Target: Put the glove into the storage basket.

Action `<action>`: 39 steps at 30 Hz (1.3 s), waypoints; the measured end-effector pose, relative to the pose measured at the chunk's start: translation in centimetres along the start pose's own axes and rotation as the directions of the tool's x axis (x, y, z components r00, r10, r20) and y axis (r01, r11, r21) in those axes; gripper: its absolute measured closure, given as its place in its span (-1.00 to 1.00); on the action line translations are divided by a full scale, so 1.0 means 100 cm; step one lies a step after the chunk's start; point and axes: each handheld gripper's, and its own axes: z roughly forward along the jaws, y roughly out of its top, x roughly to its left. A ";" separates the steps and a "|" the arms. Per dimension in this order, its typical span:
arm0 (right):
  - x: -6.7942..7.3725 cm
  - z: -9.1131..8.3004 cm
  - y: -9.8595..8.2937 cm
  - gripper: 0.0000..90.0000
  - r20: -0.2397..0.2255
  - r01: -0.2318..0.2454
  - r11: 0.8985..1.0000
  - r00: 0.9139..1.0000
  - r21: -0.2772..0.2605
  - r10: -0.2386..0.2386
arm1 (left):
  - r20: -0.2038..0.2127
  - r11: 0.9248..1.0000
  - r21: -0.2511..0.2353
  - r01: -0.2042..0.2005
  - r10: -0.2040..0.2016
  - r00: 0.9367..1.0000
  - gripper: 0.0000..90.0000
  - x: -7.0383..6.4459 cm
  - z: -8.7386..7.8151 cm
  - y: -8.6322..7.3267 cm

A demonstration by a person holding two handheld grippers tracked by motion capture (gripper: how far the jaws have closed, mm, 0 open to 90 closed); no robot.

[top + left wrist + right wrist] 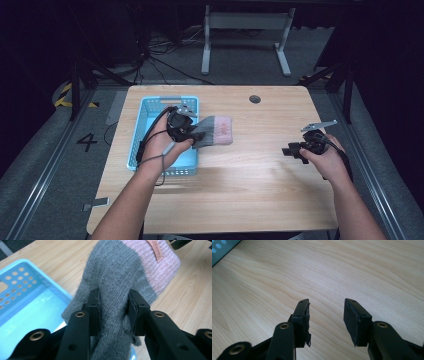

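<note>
A person's left gripper point(113, 312) has its jaws clamped on the grey end of a grey-and-pink knitted glove point(125, 272), which straddles the 3 o'clock rim of a perforated light-blue plastic basket point(150, 112) on the wooden worktop point(260, 175). The right gripper point(295, 150), well apart at 3 o'clock, hovers over bare wood, jaws wide and holding nothing. Judged best: lift until the pink cuff clears the rim, carry toward 9 o'clock, and release only over the basket floor.
</note>
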 end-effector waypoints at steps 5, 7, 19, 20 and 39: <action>0.001 -0.001 -0.002 0.26 -0.002 -0.003 1.000 1.000 0.003 0.003 | -0.021 1.000 0.003 0.013 -0.013 1.000 0.49 0.016 -0.010 -0.005; 0.002 -0.001 -0.004 0.26 -0.002 -0.007 1.000 1.000 0.006 0.007 | -0.029 1.000 0.003 0.018 -0.018 0.999 0.49 0.021 -0.013 -0.007; 0.001 -0.003 -0.010 0.26 0.008 -0.020 1.000 1.000 0.010 0.020 | -0.069 0.997 0.011 0.074 -0.073 0.995 0.49 0.055 -0.026 -0.021; 0.001 -0.004 -0.011 0.26 0.007 -0.019 1.000 1.000 0.011 0.019 | -0.075 0.997 0.011 0.078 -0.077 0.994 0.49 0.058 -0.026 -0.022; 0.003 -0.003 -0.021 0.24 0.019 -0.029 0.999 0.999 0.026 0.029 | -0.139 0.988 0.079 0.133 -0.121 0.983 0.48 0.108 0.002 -0.040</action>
